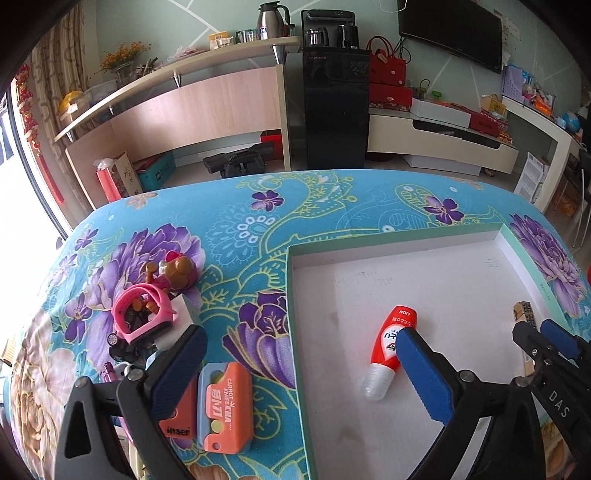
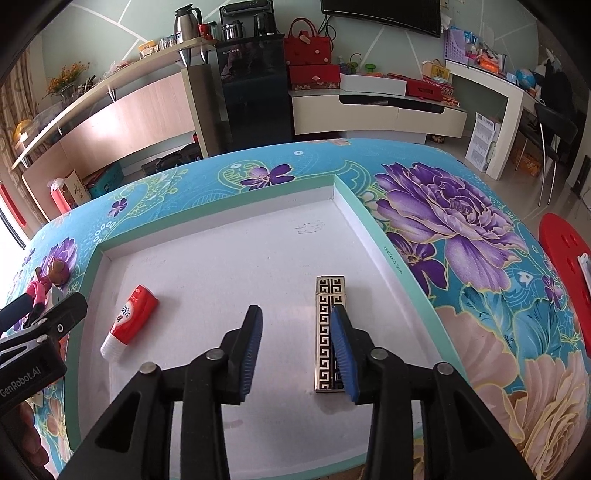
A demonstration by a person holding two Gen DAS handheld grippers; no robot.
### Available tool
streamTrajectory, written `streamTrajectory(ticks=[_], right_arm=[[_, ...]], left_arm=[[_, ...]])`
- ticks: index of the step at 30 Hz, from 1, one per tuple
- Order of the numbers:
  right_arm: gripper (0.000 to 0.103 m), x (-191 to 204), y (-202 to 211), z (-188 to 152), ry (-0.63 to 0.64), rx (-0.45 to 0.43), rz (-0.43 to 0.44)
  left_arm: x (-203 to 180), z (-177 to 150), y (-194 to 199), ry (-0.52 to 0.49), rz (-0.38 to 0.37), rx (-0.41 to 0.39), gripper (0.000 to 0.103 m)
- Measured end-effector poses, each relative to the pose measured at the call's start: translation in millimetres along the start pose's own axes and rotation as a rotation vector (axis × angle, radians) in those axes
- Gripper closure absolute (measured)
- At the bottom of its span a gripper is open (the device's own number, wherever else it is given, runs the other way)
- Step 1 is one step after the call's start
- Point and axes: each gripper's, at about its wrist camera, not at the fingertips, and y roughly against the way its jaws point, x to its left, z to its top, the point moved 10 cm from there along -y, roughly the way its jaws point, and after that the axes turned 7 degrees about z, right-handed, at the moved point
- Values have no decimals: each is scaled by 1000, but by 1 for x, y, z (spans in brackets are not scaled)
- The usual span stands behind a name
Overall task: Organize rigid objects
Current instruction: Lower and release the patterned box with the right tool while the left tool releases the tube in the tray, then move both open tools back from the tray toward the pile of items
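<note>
left gripper (image 1: 299,369): jaws spread wide, nothing between the pads; red tube (image 1: 391,343) lies in the tray just beyond the right-hand pad.
right gripper (image 2: 297,347): jaws part open, gripping nothing; patterned lighter (image 2: 330,306) flat under the right-hand pad.
tray (image 2: 373,236): white floor, holds both.
toy pile (image 1: 147,314): beyond left jaw, outside tray, orange knife case (image 1: 225,406) beside it.

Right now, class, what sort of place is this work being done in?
Most likely a home living room. A wall-mounted television hangs above a low media cabinet, a tall water dispenser stands by a shelf with a steel flask, and the worktop is covered with a floral cloth.
</note>
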Motion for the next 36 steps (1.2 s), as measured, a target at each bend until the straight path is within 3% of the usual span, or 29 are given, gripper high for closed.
streamTrajectory(ticks=[10, 15, 16, 28, 36], right_arm=[[23, 9, -4, -2, 22, 17, 7], [17, 11, -5, -2, 23, 15, 8], [10, 12, -5, -2, 23, 16, 8], [2, 18, 10, 8, -25, -42, 41], [2, 38, 21, 16, 28, -98, 53]], left_arm=[[14, -6, -6, 24, 16, -5, 0], [27, -6, -6, 59, 27, -20, 0], [30, -7, -6, 69, 27, -15, 0], [59, -16, 6, 128, 54, -11, 0], [84, -13, 29, 174, 98, -106, 0]])
